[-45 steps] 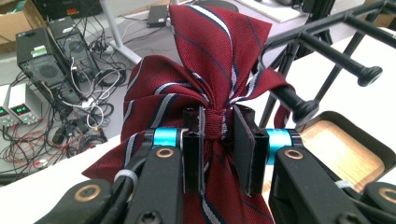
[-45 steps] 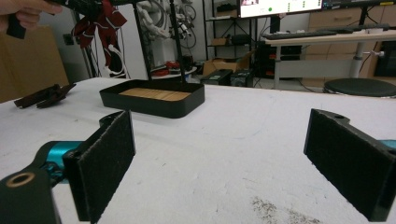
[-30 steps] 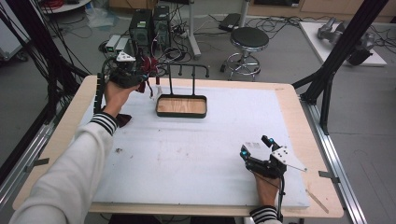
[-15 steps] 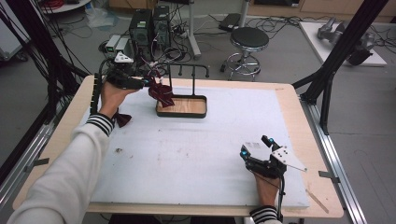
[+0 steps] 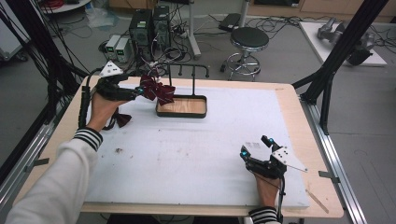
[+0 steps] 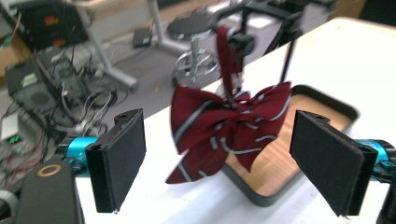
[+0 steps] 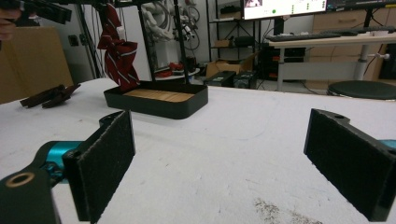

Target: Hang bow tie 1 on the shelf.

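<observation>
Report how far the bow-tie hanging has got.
Done: one dark red striped bow tie hangs from the black rack over the wooden tray. In hand: the left hand-held gripper has just opened off it. Left: another dark red bow tie lies on the table.

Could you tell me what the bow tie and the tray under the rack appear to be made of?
The bow tie looks like woven fabric, dark red with pale stripes, folding softly as it hangs. The tray seems to have a matte black wall, perhaps plastic or painted metal, and its floor shows a light wood grain.
</observation>
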Action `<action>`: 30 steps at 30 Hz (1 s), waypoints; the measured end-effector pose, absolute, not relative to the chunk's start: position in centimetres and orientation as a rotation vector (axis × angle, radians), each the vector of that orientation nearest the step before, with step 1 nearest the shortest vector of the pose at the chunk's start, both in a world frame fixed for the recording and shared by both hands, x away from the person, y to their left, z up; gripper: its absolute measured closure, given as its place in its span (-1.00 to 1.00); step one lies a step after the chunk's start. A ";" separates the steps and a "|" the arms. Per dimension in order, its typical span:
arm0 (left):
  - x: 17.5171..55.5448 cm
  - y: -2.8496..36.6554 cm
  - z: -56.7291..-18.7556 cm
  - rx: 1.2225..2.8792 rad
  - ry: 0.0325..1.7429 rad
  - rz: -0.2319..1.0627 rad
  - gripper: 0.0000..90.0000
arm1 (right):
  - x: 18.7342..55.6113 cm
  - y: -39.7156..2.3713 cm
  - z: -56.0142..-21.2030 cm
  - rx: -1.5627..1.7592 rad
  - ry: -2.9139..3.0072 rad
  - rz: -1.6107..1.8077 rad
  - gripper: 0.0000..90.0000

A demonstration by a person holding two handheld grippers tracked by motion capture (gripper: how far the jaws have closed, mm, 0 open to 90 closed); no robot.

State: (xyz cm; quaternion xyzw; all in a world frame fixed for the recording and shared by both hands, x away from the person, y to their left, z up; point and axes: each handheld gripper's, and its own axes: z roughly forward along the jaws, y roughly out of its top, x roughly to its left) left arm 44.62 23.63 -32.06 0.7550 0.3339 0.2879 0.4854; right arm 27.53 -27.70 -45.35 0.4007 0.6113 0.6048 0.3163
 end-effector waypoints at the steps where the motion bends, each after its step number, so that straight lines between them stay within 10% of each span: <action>1: 44.2 23.8 -31.9 1.828 0.804 0.701 -0.58 | 27.5 -27.7 -45.3 1.055 1.610 1.593 -0.82; 30: 34.4 28.9 -34.3 1.649 0.720 0.665 -0.61 | 27.5 -27.6 -45.3 1.053 1.615 1.582 -0.82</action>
